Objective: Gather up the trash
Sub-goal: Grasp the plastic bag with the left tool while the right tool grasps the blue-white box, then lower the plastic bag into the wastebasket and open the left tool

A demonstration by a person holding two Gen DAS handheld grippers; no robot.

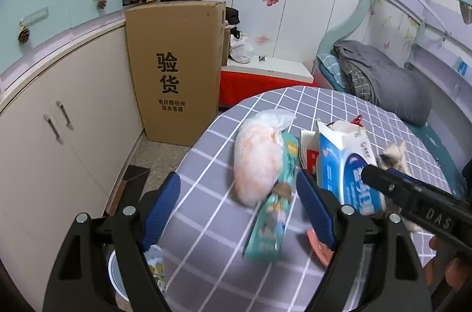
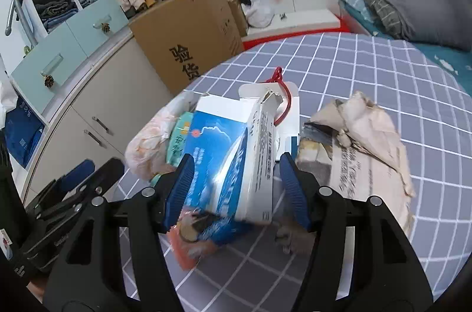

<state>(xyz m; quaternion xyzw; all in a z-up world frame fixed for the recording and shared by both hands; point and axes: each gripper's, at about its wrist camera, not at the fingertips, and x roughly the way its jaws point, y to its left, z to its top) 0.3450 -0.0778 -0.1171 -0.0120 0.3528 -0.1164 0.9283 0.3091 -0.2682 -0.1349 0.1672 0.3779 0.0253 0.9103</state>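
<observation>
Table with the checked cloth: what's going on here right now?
A person holds a gripper in each hand over a pile of trash on the table. The right gripper has its jaws around the torn blue-and-white carton, though I can't tell whether the pads press on it. The left gripper is open over the teal packet and the pinkish plastic bag, gripping nothing. Crumpled paper lies beside the carton. All the trash is on the table.

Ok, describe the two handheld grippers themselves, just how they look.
Both match: a black plastic frame with triangular cut-outs and silver pivot bolts, carrying two ribbed blue pads as jaws. That goes for the left gripper and the right gripper. The right one's black body bears white "DAS" lettering.
</observation>
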